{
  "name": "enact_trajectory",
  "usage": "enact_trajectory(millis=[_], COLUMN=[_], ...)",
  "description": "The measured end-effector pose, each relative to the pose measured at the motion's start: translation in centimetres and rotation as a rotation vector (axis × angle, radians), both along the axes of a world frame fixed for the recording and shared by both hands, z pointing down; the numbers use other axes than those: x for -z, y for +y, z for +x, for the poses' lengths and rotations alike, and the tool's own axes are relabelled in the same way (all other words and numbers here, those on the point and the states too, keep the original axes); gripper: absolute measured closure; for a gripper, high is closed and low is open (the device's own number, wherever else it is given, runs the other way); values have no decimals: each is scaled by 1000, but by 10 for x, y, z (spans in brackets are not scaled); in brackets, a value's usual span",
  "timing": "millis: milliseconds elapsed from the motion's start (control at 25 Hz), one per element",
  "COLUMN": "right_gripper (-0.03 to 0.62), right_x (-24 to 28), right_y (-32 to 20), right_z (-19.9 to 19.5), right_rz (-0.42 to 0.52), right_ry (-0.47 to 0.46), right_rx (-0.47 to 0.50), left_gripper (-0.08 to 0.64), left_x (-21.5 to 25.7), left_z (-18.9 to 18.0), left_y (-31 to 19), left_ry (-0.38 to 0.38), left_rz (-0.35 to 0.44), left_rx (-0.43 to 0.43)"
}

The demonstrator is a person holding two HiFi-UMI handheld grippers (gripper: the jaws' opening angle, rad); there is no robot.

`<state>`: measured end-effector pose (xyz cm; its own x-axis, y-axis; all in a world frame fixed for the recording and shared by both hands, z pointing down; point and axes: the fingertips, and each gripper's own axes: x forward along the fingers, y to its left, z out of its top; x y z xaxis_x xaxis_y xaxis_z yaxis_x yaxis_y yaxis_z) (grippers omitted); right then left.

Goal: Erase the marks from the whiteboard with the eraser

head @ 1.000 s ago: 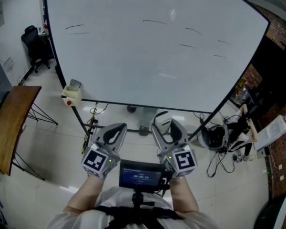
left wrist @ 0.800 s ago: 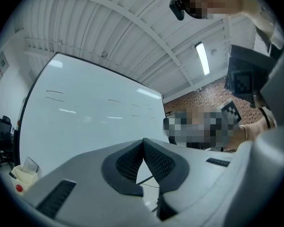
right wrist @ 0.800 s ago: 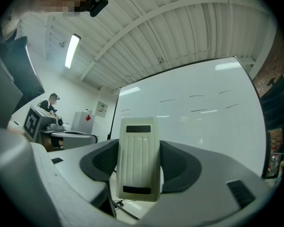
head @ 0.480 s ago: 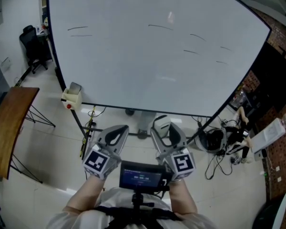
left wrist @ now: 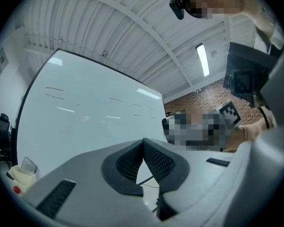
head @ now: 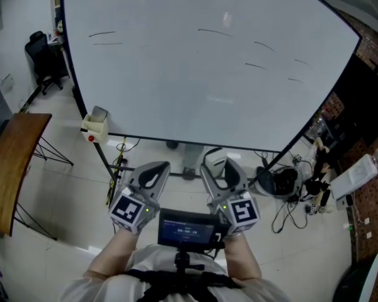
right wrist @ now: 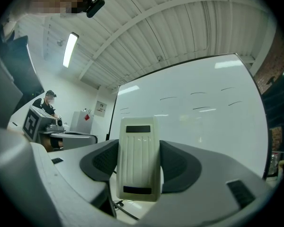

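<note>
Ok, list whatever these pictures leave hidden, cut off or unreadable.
- Eraser: right gripper view shows only its ribbed plastic back; the wiping face is turned away.
- Whiteboard: its top is cut off by the head view's upper edge.
- Marks: thin strokes, too small to read in any view.
- Box at the board's lower left corner: contents too small to tell, head view.
- Screen: text too small, head view.

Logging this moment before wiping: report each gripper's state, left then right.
Left gripper: closed, jaws together, holding nothing.
Right gripper: closed on the eraser.
</note>
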<state>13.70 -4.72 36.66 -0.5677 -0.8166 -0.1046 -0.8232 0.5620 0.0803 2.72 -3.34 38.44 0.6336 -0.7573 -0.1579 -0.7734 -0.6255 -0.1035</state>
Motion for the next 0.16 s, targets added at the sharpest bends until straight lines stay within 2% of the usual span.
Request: enact_trajectory(millis=[160], right_gripper=[325], right_x=[-4], right_y=[-1], right_z=[1], right_rz=[6], right_ry=[6], right_rx=[7], left_gripper=[566], left_x=[-4], left_z=[2], left_y=[-1], left_ry=[-5], left_rz=[-5], left_rx=[-5])
